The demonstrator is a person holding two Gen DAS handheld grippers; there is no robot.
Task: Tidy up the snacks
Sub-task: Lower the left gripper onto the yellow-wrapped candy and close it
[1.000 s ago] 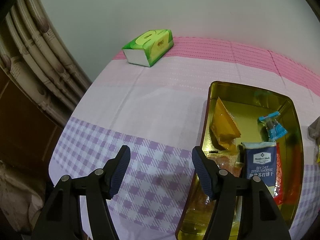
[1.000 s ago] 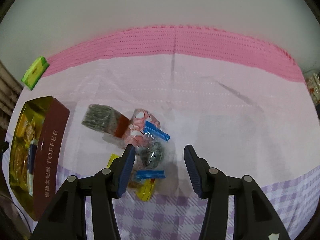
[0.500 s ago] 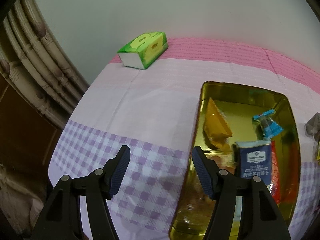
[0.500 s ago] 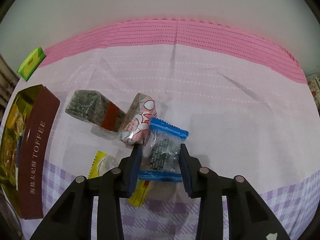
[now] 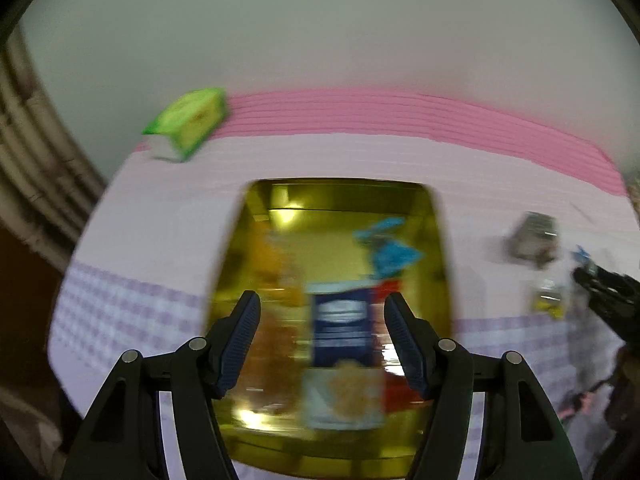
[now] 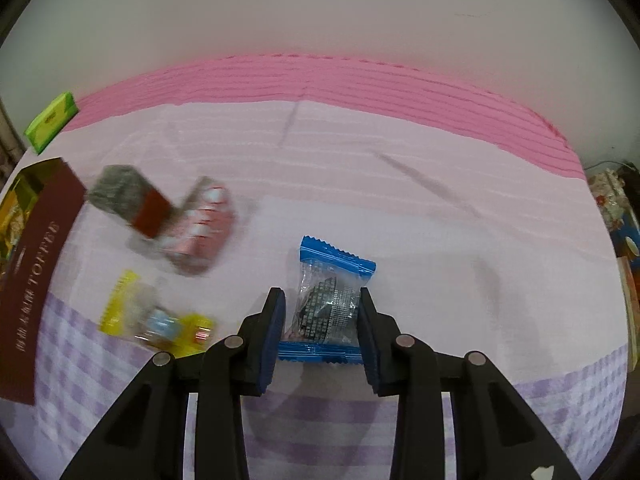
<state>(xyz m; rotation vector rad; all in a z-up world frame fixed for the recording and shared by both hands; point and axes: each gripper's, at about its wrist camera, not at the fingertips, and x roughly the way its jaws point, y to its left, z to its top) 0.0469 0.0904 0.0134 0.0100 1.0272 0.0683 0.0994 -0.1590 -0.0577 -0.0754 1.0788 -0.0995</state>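
Observation:
My right gripper (image 6: 322, 326) is shut on a blue-edged clear snack packet (image 6: 328, 300) and holds it above the tablecloth. To its left lie a grey-and-red packet (image 6: 128, 200), a pink-and-white packet (image 6: 200, 228) and a yellow packet (image 6: 156, 320). The gold toffee tin (image 5: 436, 248) holds a navy cracker pack (image 5: 342, 328), a blue packet (image 5: 390, 248) and orange snacks. My left gripper (image 5: 322, 340) is open and empty, hovering over the tin's near half. The tin's maroon side (image 6: 34, 264) shows at the left of the right wrist view.
A green tissue box (image 5: 188, 120) stands at the table's back left, against the wall. Brown pipes (image 5: 28, 152) run down at the far left. Loose packets (image 5: 536, 236) lie right of the tin. Cluttered items (image 6: 616, 208) sit off the table's right edge.
My right gripper closed on the blue-edged packet and lifted it away from the pile. My left gripper swung right, from beside the tin to over it.

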